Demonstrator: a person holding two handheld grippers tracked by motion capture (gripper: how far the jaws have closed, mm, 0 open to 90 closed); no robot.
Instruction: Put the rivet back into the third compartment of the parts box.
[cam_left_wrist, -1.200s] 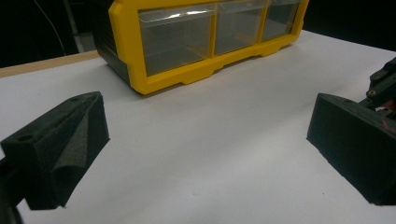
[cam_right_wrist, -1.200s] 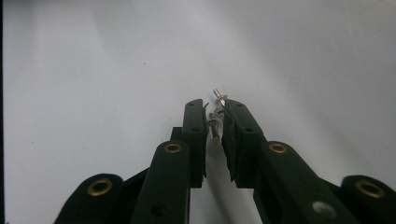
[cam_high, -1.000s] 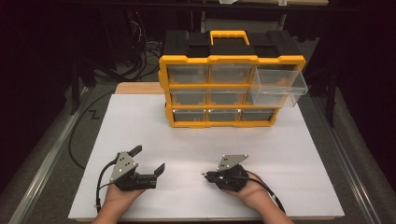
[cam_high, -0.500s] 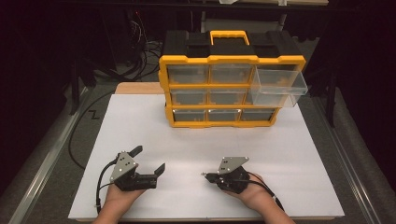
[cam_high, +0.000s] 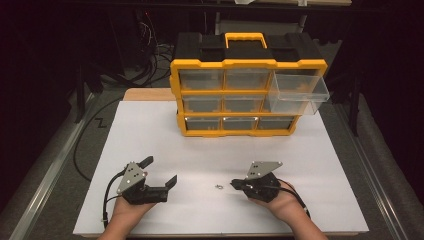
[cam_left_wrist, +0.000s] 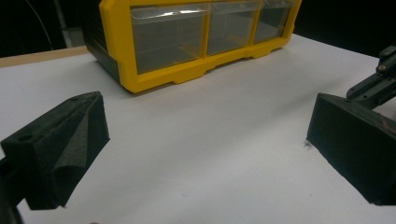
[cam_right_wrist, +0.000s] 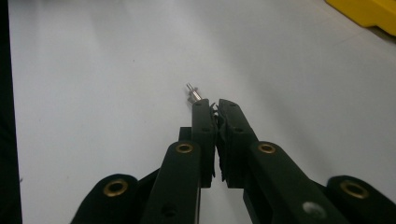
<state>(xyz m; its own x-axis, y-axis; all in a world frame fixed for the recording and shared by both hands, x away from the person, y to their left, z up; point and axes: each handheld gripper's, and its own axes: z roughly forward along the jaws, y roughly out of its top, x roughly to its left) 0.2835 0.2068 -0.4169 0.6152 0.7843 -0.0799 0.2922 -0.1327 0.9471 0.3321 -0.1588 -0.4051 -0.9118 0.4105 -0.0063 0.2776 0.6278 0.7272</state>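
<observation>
1. Judging by its looks, the small metal bolt (cam_right_wrist: 192, 93) was light, hard and smooth, so I took it to be slippery and quick to roll or skid on the white tabletop (cam_high: 150, 130).
2. It lay on the tabletop between my two hands, just off the tip of my right tongs (cam_high: 235, 184) and well apart from the yellow organizer (cam_high: 248, 85) at the far side.
3. In the right gripper view it showed a thicker head or nut near the tongs and a thin stem pointing away; finer detail was too small to tell.
4. I judged the best hold to be across the thicker part, with the pads square to it, since a pinch on the thin stem could squirt it out.
5. My right tongs were closed tight with nothing between the jaws, the tips just short of the bolt; whether they touched it I could not tell.
6. My right hand (cam_high: 280, 200) rested low on the tabletop, the tongs lying nearly flat and pointing toward my left.
7. My left tongs (cam_high: 162, 172) stood wide open and empty, held low, pointing forward and toward the middle.
8. One clear drawer (cam_high: 299, 86) at the organizer's upper right stood pulled out.
</observation>
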